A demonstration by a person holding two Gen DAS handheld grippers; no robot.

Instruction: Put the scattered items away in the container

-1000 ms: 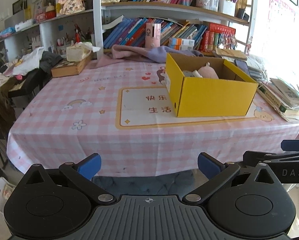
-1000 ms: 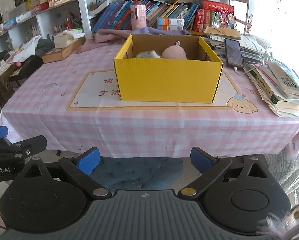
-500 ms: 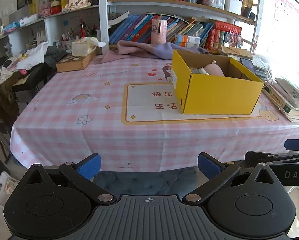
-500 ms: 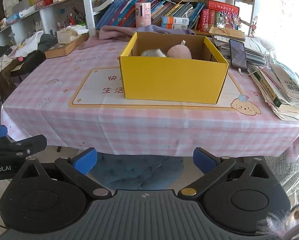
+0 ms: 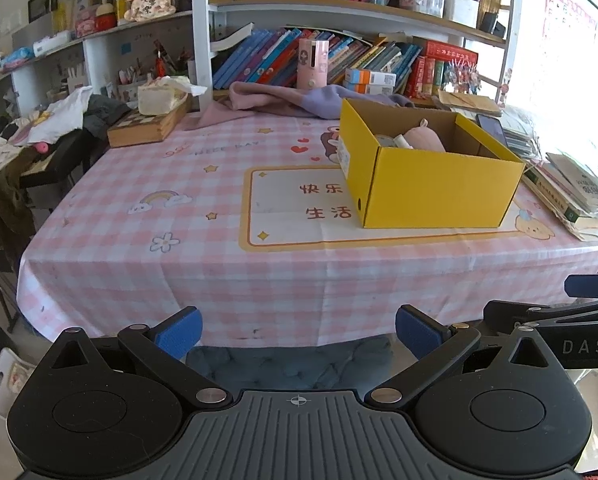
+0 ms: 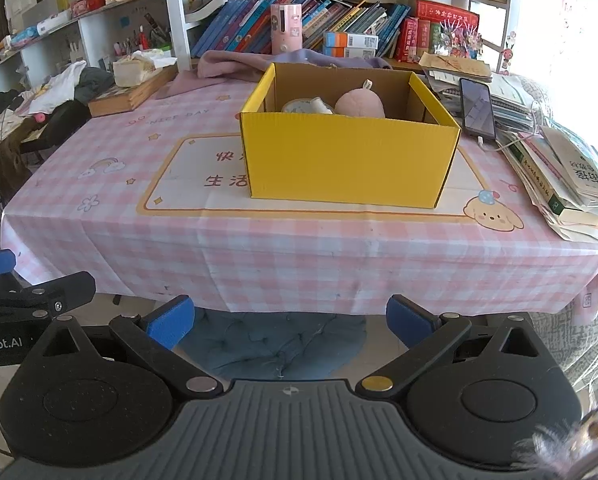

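Reading "快乐 生活" on the desk mat, "NICE DAY" on the pink cloth, "DAS" and "Robot.AI" on the claw bodies. Yellow box sits on the mat, well ahead of both claws, holding a pink plush and a pale item. Left claw and right claw hang spread wide and empty, off the desk edge. Both views sit closer to the desk than a second ago.

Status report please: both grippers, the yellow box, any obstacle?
Left gripper open, empty. Right gripper open, empty. Yellow box on table, items inside. No obstacle.
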